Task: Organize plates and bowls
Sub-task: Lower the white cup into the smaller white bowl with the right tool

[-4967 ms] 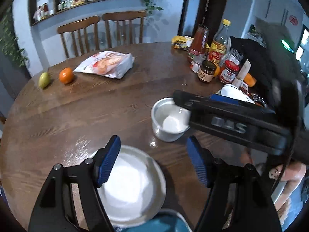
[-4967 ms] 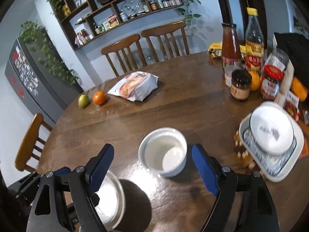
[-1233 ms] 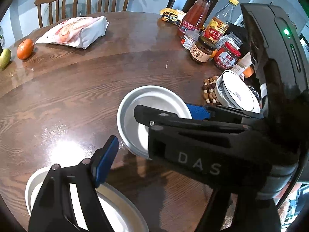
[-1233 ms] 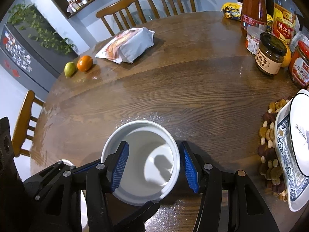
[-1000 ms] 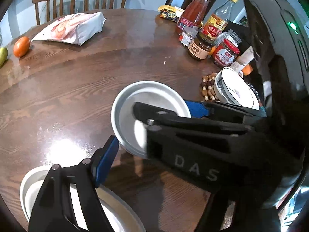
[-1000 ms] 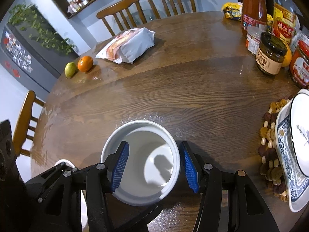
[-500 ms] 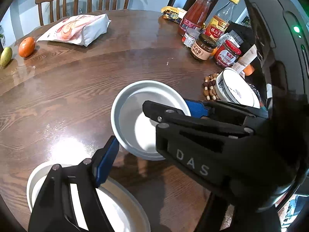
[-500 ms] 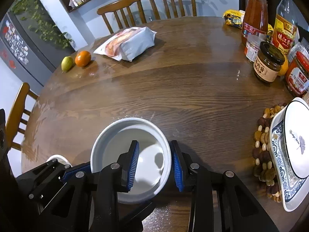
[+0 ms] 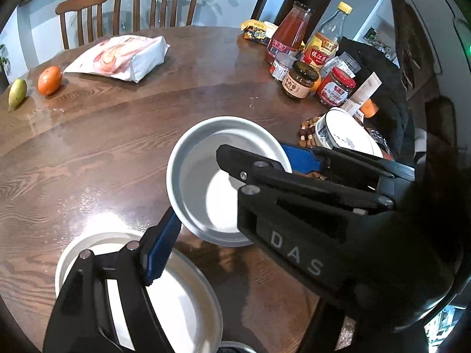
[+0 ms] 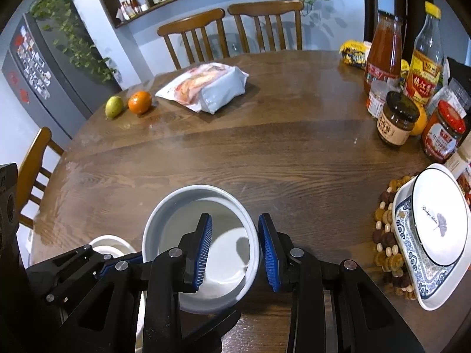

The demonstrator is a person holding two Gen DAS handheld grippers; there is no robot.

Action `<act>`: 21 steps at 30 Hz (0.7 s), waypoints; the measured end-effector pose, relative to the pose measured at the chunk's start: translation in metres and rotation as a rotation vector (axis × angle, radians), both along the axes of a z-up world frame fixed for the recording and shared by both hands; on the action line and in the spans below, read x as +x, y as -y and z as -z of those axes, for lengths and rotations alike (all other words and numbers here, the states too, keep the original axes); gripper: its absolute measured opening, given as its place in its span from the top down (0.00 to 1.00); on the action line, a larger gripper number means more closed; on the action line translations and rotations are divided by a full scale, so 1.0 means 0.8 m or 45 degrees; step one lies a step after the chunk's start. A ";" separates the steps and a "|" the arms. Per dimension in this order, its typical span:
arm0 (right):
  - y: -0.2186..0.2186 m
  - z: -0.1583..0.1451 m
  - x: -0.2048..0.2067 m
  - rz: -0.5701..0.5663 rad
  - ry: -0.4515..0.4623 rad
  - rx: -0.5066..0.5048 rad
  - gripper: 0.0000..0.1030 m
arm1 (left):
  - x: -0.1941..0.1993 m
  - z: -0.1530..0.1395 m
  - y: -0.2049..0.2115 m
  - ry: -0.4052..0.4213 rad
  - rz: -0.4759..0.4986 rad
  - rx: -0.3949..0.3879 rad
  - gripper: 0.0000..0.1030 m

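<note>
Right gripper (image 10: 235,253) enters from the bottom of the right wrist view, fingers pointing up-frame, clamped on the right wall of the white bowl (image 10: 188,211): one blue pad (image 10: 203,250) inside the bowl, the other on the outer wall. In the left wrist view the same tool crosses from the right edge toward centre, a black body marked "DAS", its blue pad on the bowl (image 9: 200,158) rim.

Left gripper (image 9: 206,253) comes up from the lower left of its own view. Only its left finger with the blue pad (image 9: 160,244) shows; the other is behind the right tool, so I cannot tell how wide the jaws stand. Nothing visible between them.

Bowl: plain white, round, straight-walled, glossy, inside bare. It sits at centre of the left view, tilted, lower rim lapping the left pad. Whether its base touches the table (image 10: 294,153) is unclear.

White plate (image 9: 182,303) lies flat at lower left of the left view, directly under the left gripper, partly covered by it and cut by the bottom edge. In the right view only a sliver of the plate (image 10: 112,241) shows, lower left, beside the bowl.

Right edge of the right view: a white dish (image 10: 438,220) stacked on a blue-patterned tray (image 10: 412,264), cropped by the frame, on a beaded mat (image 10: 382,235).
</note>
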State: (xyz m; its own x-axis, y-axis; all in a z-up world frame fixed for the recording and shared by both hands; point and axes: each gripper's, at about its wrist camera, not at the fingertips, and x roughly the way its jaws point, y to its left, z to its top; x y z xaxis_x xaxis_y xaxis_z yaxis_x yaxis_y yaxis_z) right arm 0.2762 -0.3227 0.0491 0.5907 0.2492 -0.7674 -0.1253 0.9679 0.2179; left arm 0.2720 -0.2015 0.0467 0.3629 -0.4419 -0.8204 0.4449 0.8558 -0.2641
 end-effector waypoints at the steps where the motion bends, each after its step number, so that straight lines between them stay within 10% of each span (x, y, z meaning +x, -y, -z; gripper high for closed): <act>1: -0.001 -0.003 -0.002 -0.001 0.008 -0.001 0.65 | -0.001 -0.003 -0.001 0.005 -0.003 0.000 0.29; 21: -0.058 -0.059 -0.042 -0.094 0.111 -0.012 0.64 | -0.046 -0.056 -0.060 0.106 -0.084 0.013 0.29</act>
